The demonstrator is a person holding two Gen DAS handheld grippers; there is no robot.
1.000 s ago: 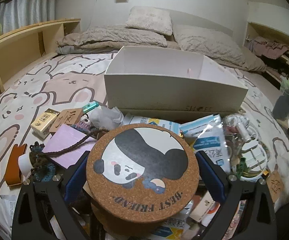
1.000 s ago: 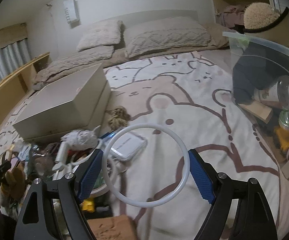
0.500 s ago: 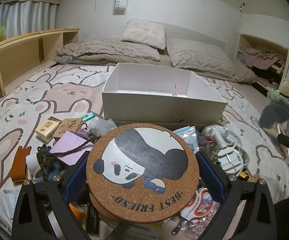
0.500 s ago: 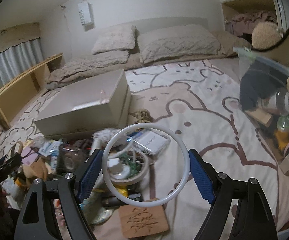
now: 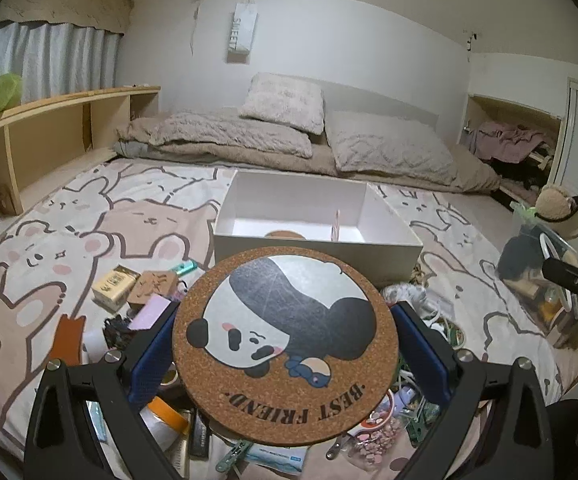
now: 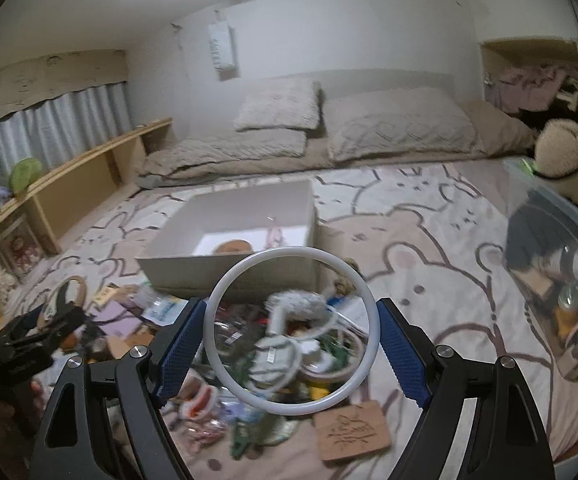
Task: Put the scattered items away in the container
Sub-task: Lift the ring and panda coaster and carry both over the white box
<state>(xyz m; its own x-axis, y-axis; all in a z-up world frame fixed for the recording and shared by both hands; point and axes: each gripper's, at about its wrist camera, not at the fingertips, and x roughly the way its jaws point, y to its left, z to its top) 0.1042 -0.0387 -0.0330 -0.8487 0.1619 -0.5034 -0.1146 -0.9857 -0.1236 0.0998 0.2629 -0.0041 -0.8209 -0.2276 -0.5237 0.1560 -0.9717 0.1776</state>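
Note:
My left gripper is shut on a round cork coaster printed with a panda and "BEST FRIEND", held above the clutter. My right gripper is shut on a white plastic ring, also held above the pile. The white open box stands on the bed ahead of both; it also shows in the right wrist view. A brown round item lies inside it. A heap of scattered small items lies in front of the box.
A wooden shelf runs along the left. Pillows lie at the far end. A clear bin with a plush toy stands at the right. A square wooden coaster lies near the right gripper.
Both grippers have risen with their loads and pulled back. The box's inside now shows from above. The coaster and ring stay gripped.

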